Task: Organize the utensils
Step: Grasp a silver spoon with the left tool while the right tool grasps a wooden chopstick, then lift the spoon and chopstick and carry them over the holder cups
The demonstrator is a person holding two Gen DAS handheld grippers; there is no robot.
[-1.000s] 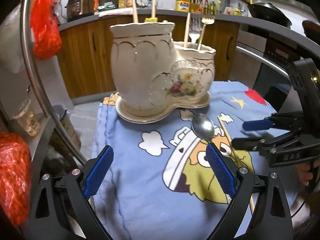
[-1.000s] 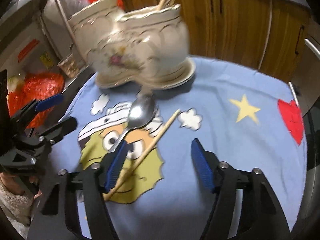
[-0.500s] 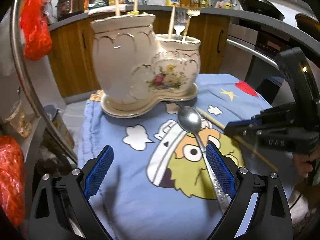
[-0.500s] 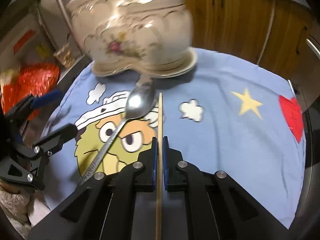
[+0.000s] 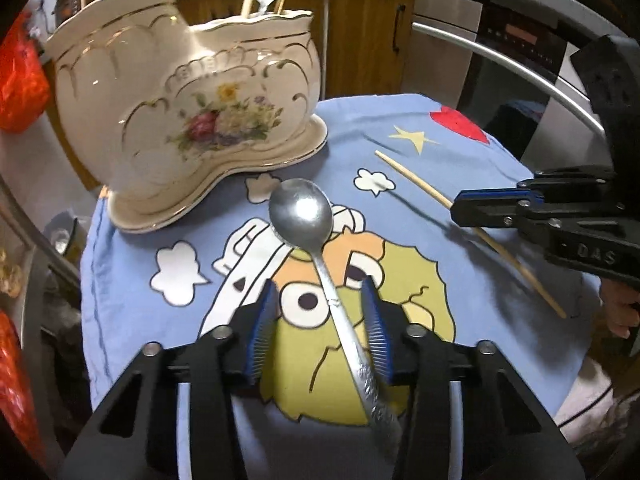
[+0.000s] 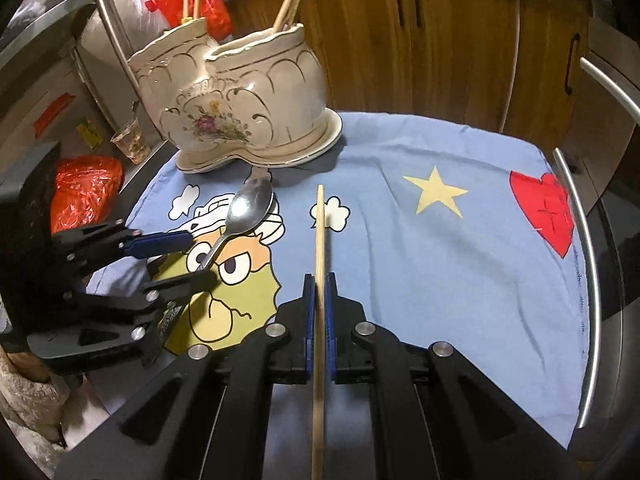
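A metal spoon lies on the blue cartoon cloth, bowl toward the holder. My left gripper is partly closed around the spoon's handle; its pads stand close on each side, still apart from it. It also shows in the right wrist view over the spoon. My right gripper is shut on a wooden chopstick, lifted off the cloth; it shows in the left wrist view. The cream two-compartment ceramic holder stands at the back with chopsticks and forks in it.
Curved metal rails ring the table edge. Red plastic bags and a small glass sit left of the table. Wooden cabinets stand behind.
My left gripper moved forward and narrowed its jaws around the spoon handle. My right gripper stayed shut on the chopstick and raised it off the cloth.
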